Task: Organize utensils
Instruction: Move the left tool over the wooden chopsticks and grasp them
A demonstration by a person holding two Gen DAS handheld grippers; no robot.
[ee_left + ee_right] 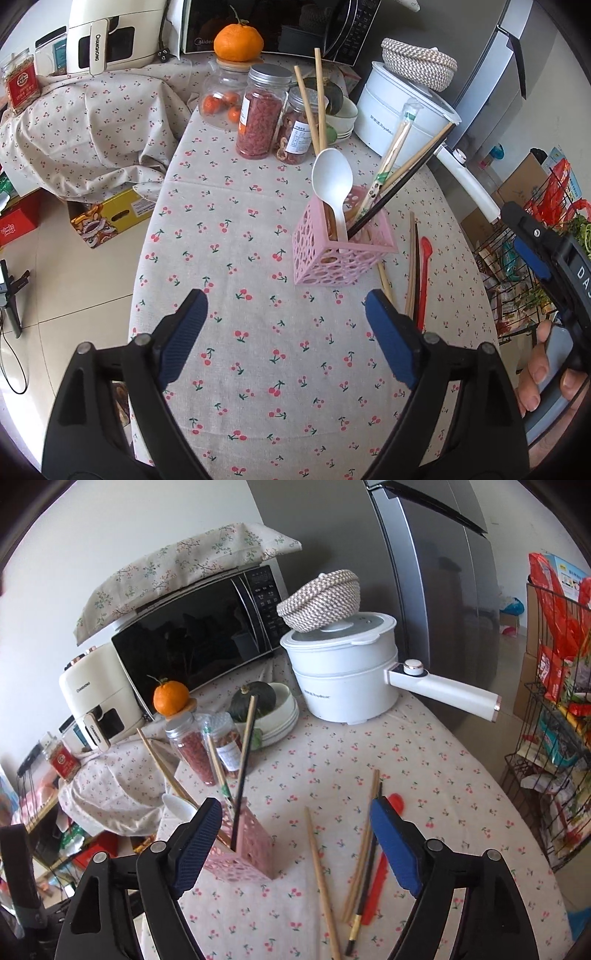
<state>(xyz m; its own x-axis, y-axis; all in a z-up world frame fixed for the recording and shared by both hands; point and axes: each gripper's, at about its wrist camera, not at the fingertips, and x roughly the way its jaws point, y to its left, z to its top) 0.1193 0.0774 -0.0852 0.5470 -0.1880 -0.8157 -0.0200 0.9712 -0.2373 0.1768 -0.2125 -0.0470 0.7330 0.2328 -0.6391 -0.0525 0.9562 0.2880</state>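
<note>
hovering wide, empty: left hand-held gripper (286, 325), right hand-held gripper (295, 834); pink holder (341, 245) upright.

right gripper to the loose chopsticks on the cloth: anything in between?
Nothing visible. The right gripper is open and empty; the loose chopsticks and red spoon lie on bare tablecloth, with the pink holder off to one side.

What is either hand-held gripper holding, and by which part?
Nothing. The left hand-held gripper and the right hand-held gripper both stand open and empty above the tablecloth.

Each tool (286, 332) is black, with ribbed blue pads (184, 334) (silver screws).
</note>
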